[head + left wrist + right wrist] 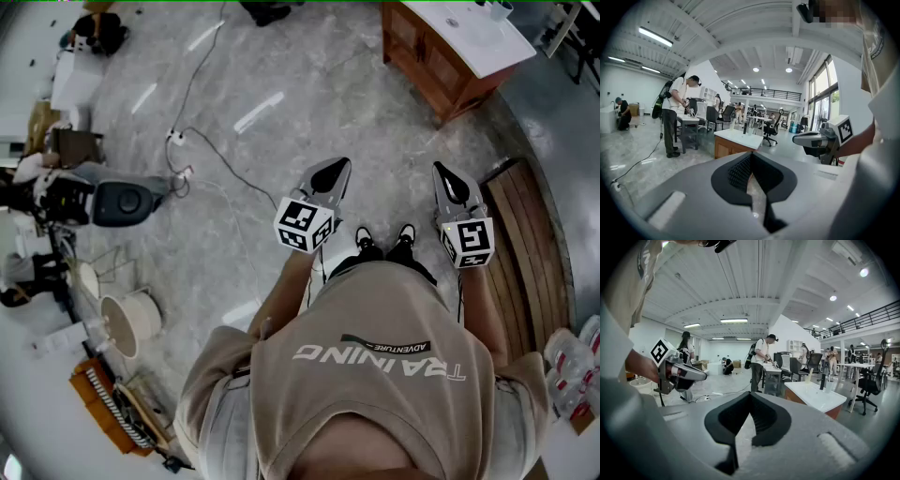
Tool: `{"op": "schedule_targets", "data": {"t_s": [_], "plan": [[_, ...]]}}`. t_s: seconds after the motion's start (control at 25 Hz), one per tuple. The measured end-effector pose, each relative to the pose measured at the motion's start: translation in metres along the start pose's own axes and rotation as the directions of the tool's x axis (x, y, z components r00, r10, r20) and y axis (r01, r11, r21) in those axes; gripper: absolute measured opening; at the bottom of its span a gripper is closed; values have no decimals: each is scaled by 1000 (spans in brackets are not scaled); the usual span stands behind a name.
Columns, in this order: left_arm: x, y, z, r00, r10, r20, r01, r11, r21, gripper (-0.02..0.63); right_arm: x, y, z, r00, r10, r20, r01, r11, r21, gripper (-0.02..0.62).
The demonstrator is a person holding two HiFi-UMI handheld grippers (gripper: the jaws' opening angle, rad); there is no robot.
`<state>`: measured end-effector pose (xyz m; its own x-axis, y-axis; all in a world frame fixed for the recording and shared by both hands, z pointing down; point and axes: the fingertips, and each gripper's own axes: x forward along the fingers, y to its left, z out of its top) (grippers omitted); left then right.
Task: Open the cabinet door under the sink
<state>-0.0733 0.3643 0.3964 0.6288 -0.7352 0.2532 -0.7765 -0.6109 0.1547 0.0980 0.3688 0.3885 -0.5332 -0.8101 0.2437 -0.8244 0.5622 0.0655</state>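
- The person's beige shirt fills the lower middle of the head view. Black shoes stand just above it on the grey floor.
- The left gripper sits a little left of the frame's centre and the right gripper to its right. They are side by side and apart, and both point up the frame, tipped slightly downward. Each carries its marker cube at the near end.
- In the left gripper view the jaws are pressed together at the tips and pinch nothing. Only floor shows through the slit behind the tips.
- In the right gripper view the jaws are likewise pressed together and empty.
- A slatted wooden board lies on the floor at the right edge, just beside the right gripper.
- A cable runs across the floor up and left of the left gripper. A dark device and a white bucket sit at the left edge.
- The cabinet stands in the upper right of the head view, well apart from both grippers. It is brown wood under a white sink top, and its door panels lie flush with the front.
- Farthest off, in the left gripper view, a person stands at a table left of centre.
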Motion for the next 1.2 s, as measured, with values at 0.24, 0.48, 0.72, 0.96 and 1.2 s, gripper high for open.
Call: {"op": "schedule_targets", "data": {"t_s": [0.24, 0.48, 0.72, 0.96, 1.2], "plan": [[-9, -7, 4, 1000, 18, 11, -18, 1000, -3, 15, -18, -11, 12, 999, -28, 26, 28, 999, -19, 2], [-20, 6, 7, 999, 38, 22, -38, 999, -14, 15, -10, -5, 25, 999, -23, 40, 25, 999, -30, 2], [-25, 20, 3, 998, 51, 26, -50, 998, -35, 15, 4, 7, 25, 999, 26, 36, -27, 1000, 16, 2], [-22, 33, -8, 1000, 17, 7, -17, 999, -50, 15, 15, 13, 18, 1000, -15, 7, 15, 999, 31, 2], [-4, 46, -24, 1000, 10, -18, -12, 996, -91, 15, 26, 14, 0, 999, -11, -47, 13, 999, 32, 2]]}}
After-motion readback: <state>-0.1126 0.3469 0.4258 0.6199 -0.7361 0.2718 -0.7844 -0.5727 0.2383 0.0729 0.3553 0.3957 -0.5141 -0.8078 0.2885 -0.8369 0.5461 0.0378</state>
